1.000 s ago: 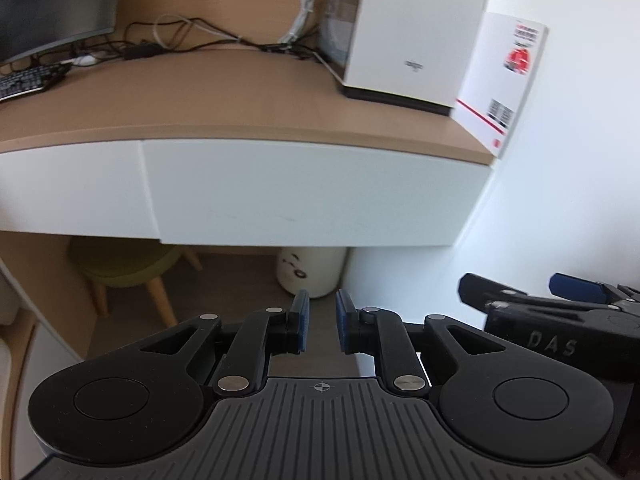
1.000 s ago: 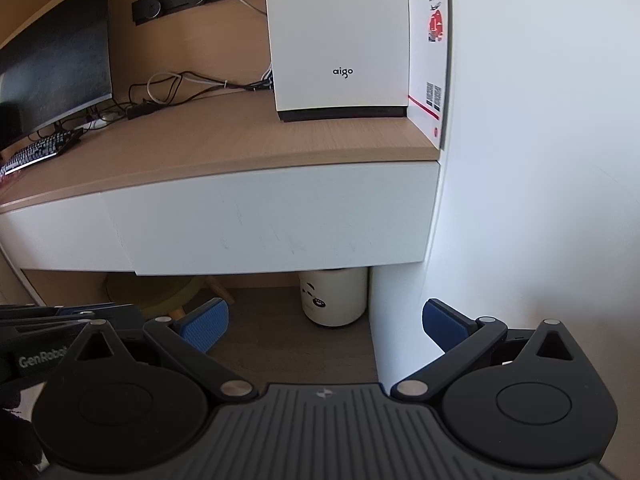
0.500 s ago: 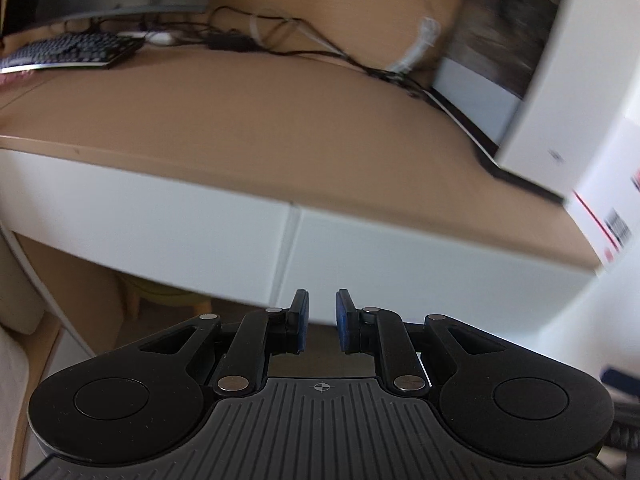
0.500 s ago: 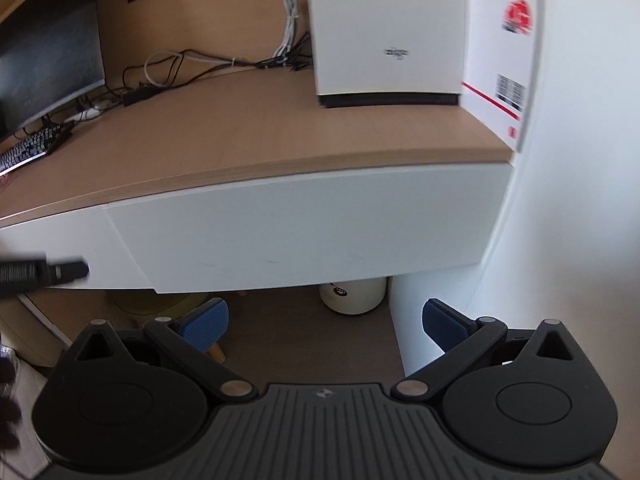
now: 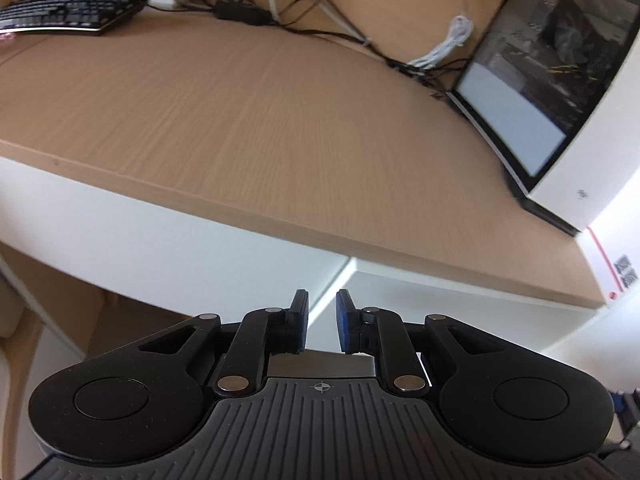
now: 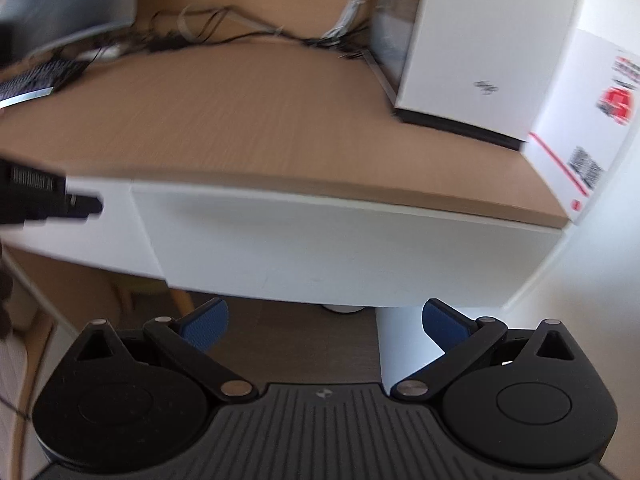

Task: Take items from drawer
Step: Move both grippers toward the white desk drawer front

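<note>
The left gripper (image 5: 322,320) is hovering with its blue pads nearly together and nothing between them, before the seam between two white drawer fronts. The right gripper (image 6: 325,322) is hanging with its pads wide apart, empty, below the closed white right-hand drawer (image 6: 340,248) under the light wooden surface (image 5: 260,128). The white computer case (image 6: 480,60) is standing on that surface.

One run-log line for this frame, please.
stage: approach | drawer: closed | left gripper: shut, empty | right gripper: open, empty | desk: keyboard, cables
</note>
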Motion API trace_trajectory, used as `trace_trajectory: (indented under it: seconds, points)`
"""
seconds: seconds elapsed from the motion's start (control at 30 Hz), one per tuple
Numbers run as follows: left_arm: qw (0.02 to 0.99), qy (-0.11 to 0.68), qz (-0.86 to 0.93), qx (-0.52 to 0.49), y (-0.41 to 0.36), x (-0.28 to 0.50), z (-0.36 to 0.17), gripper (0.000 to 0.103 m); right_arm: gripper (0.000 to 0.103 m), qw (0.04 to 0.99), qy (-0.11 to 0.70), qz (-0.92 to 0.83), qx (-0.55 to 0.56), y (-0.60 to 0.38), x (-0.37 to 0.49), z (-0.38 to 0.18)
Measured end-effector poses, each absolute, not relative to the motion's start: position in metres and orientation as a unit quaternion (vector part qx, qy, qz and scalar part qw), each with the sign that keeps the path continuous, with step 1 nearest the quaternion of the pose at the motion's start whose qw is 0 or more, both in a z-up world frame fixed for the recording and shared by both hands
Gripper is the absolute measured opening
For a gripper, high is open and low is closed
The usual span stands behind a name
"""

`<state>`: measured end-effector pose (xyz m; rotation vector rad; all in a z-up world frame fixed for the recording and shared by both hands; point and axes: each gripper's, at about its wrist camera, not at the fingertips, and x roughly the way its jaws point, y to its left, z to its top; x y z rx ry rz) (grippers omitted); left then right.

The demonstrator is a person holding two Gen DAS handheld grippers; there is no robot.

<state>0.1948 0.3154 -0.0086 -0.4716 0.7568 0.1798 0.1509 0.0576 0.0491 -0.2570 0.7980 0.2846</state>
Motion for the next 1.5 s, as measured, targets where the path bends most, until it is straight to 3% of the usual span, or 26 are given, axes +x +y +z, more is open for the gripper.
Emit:
trace_trajectory:
  seconds: [0.27, 1.5]
  points:
    - [0.898, 0.356, 0.074, -0.246, 0.315, 0.2, -0.017, 0.016, 0.103, 0.884, 0.424, 0.141, -0.14, 0.064, 0.165, 0.031]
    - [0.887, 0.349, 0.029, -0.302, 0.335, 0.229, -0.026, 0.017, 0.103, 0.885, 0.421, 0.137, -0.145, 0.082, 0.181, 0.029]
